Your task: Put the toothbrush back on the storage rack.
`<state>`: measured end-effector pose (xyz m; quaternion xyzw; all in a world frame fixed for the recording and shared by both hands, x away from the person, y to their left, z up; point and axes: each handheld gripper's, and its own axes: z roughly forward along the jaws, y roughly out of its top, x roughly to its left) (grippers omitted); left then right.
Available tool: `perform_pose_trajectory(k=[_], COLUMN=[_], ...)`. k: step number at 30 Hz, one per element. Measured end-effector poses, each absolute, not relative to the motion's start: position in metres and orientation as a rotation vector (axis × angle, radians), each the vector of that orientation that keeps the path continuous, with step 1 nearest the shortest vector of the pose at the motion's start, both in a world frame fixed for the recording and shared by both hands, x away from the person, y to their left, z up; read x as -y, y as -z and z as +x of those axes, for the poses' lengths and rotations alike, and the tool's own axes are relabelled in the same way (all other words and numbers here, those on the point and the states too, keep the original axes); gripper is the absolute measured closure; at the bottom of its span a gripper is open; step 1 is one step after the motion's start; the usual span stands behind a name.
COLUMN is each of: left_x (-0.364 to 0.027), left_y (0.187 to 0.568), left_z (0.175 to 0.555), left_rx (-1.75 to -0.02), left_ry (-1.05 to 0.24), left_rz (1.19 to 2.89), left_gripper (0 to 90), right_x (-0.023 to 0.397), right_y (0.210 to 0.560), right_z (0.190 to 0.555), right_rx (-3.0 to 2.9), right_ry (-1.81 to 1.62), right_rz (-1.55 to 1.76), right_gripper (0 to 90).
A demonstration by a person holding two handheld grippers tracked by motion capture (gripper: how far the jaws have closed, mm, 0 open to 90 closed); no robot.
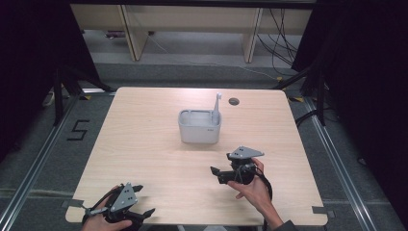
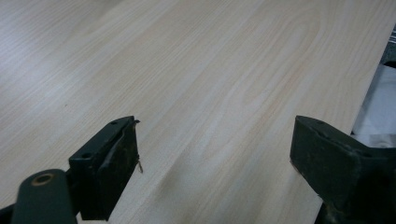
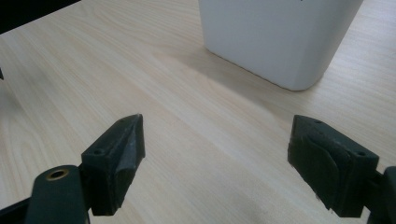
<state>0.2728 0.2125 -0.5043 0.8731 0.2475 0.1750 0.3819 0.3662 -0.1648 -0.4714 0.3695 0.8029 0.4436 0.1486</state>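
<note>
White plastic marks the bin [image 1: 199, 127] seen from the high view at the middle of the surface [image 1: 144, 144], a toothbrush [image 1: 216, 108] stood upright in its right end; the right tool [image 1: 219, 174] is held near it, the left tool [image 1: 144, 199] well apart.

Left gripper view: jaws spread, nothing held.

Right gripper view: jaws spread before the bin [image 3: 280, 37]; any grasp is judged yet undone.

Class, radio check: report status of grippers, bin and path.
Left gripper open, empty, near table edge. Right gripper open, empty, short of bin. Brush upright in bin. Path clear.
</note>
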Motion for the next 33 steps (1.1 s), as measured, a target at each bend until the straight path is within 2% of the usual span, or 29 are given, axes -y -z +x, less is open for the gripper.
perform_pose_trajectory(k=[33], left_x=[-0.213], left_y=[0.504], left_z=[0.273], left_rx=[-0.628], left_ry=[-0.469], left_rz=[2.234], left_gripper=[14.8], right_x=[0.175], right_y=[0.477], right_z=[0.334], right_rx=[-2.356], right_ry=[-1.227], right_rz=[1.087], right_gripper=[17.1])
